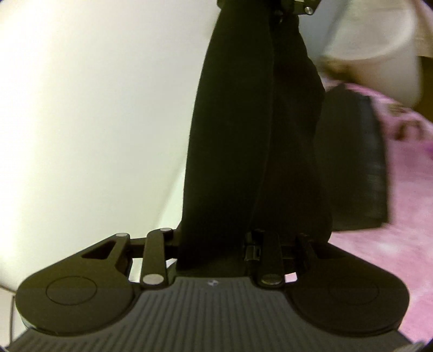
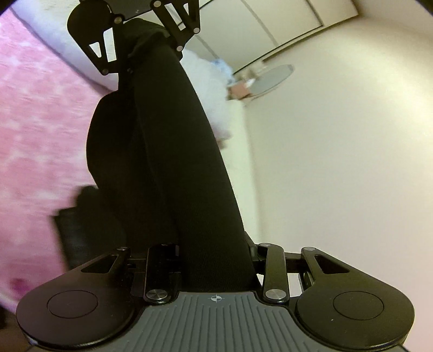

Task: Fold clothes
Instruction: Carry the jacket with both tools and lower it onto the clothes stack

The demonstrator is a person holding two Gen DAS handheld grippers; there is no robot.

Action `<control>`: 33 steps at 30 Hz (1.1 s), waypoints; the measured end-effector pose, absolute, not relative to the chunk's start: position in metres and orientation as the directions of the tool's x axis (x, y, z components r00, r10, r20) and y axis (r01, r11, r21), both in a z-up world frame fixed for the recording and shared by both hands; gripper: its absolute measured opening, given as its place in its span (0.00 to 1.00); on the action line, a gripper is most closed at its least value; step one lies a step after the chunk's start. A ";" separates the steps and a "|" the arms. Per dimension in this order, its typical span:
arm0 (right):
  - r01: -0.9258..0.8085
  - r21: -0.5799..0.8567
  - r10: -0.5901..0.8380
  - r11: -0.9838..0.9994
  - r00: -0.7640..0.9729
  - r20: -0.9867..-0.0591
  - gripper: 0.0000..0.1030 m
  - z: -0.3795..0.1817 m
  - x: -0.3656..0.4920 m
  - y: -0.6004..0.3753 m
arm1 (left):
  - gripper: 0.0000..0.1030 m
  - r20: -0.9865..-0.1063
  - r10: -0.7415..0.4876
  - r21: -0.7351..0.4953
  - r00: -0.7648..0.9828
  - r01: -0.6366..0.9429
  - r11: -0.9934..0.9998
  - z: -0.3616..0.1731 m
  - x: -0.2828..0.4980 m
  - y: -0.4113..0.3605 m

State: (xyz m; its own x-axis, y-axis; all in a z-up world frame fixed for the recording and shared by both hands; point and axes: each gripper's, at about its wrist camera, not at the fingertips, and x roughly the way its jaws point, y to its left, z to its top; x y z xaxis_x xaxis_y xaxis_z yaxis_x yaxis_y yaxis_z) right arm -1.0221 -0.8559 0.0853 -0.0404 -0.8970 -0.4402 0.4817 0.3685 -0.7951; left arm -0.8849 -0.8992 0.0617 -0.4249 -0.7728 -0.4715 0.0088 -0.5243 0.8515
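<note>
A black garment (image 1: 243, 135) hangs stretched between my two grippers, held up in the air. In the left wrist view it fills the gap between my fingers, and my left gripper (image 1: 216, 243) is shut on it. The right gripper (image 1: 295, 6) shows at the top of that view, holding the garment's far end. In the right wrist view the same black cloth (image 2: 184, 162) runs from my right gripper (image 2: 216, 265), shut on it, up to the left gripper (image 2: 140, 35). A lower fold of the garment (image 1: 354, 168) droops toward the pink bed.
A pink patterned bed cover (image 2: 40, 121) lies below. A pale wall (image 2: 338, 162) and ceiling fill the other side. A white fluffy item (image 2: 211, 89) and a round lamp or mirror (image 2: 273, 78) sit beyond. A person's light clothing (image 1: 379, 40) is at upper right.
</note>
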 end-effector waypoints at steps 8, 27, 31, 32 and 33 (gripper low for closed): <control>0.458 -0.798 -0.897 0.393 0.000 -0.442 0.36 -0.025 -1.105 -0.937 | 0.28 -0.572 -0.749 0.801 -0.335 -0.030 -0.598 -0.067 -0.964 -0.951; 0.363 -0.731 -0.788 0.578 0.018 -0.615 0.44 -0.106 -1.137 -0.910 | 0.27 -0.627 -0.722 0.765 -0.291 -0.060 -0.641 -0.125 -0.946 -0.925; 0.346 -0.742 -0.796 0.574 0.022 -0.605 0.44 -0.100 -1.143 -0.896 | 0.27 -0.648 -0.708 0.750 -0.281 -0.069 -0.658 -0.138 -0.944 -0.904; 0.333 -0.748 -0.798 0.575 0.023 -0.603 0.44 -0.101 -1.145 -0.889 | 0.29 -0.654 -0.704 0.745 -0.278 -0.071 -0.663 -0.142 -0.943 -0.898; 0.312 -0.747 -0.789 0.588 0.016 -0.614 0.44 -0.110 -1.145 -0.884 | 0.31 -0.659 -0.700 0.740 -0.275 -0.073 -0.668 -0.146 -0.943 -0.893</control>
State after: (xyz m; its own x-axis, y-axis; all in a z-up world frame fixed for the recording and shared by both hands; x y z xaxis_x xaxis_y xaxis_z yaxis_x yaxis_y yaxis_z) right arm -1.1453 -0.8843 -0.1098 0.0156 -0.7889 -0.6143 0.3119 0.5875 -0.7466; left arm -0.9429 -0.8930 -0.1459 -0.2751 -0.6998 -0.6593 -0.0733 -0.6685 0.7401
